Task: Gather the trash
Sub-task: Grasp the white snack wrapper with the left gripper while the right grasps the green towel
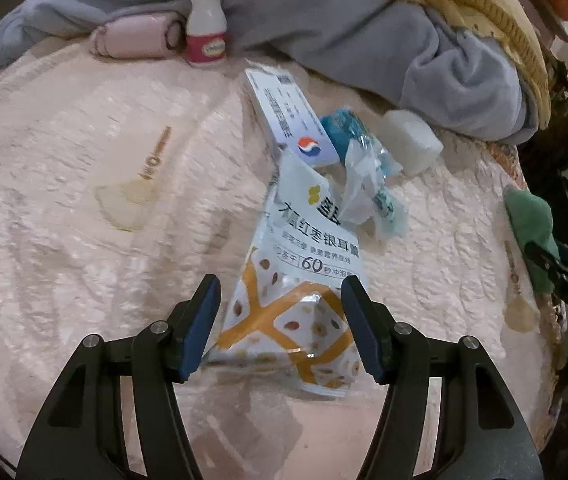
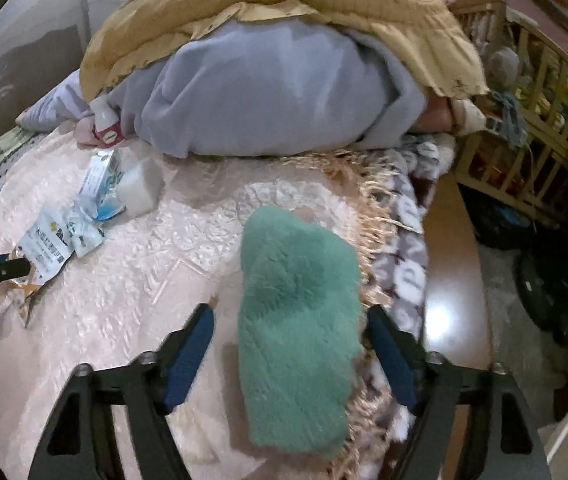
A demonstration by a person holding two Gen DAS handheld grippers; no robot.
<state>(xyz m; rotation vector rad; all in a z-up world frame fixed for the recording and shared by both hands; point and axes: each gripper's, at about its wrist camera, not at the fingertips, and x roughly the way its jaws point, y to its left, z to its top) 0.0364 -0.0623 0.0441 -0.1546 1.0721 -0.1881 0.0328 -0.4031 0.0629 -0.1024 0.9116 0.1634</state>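
Note:
A white and orange snack packet (image 1: 304, 280) lies on the pink bedspread (image 1: 83, 240). My left gripper (image 1: 279, 292) is open, its jaws on either side of the packet's lower end. Beyond it lie a white and blue box (image 1: 288, 120), crumpled clear and blue wrappers (image 1: 368, 184), a white foam block (image 1: 412, 140) and a small white bottle with a red label (image 1: 205, 26). My right gripper (image 2: 290, 320) is open around a fluffy green sock (image 2: 300, 320) near the bed's edge. The packet (image 2: 41, 248) and box (image 2: 101, 176) also show at the left of the right wrist view.
A grey blanket (image 2: 275, 92) under a mustard quilt (image 2: 284, 4) is piled at the back of the bed. A rolled pink cloth (image 1: 131, 38) lies beside the bottle. A wooden crib (image 2: 532, 120) stands to the right. A fringed patterned blanket (image 2: 408, 240) hangs at the bed edge.

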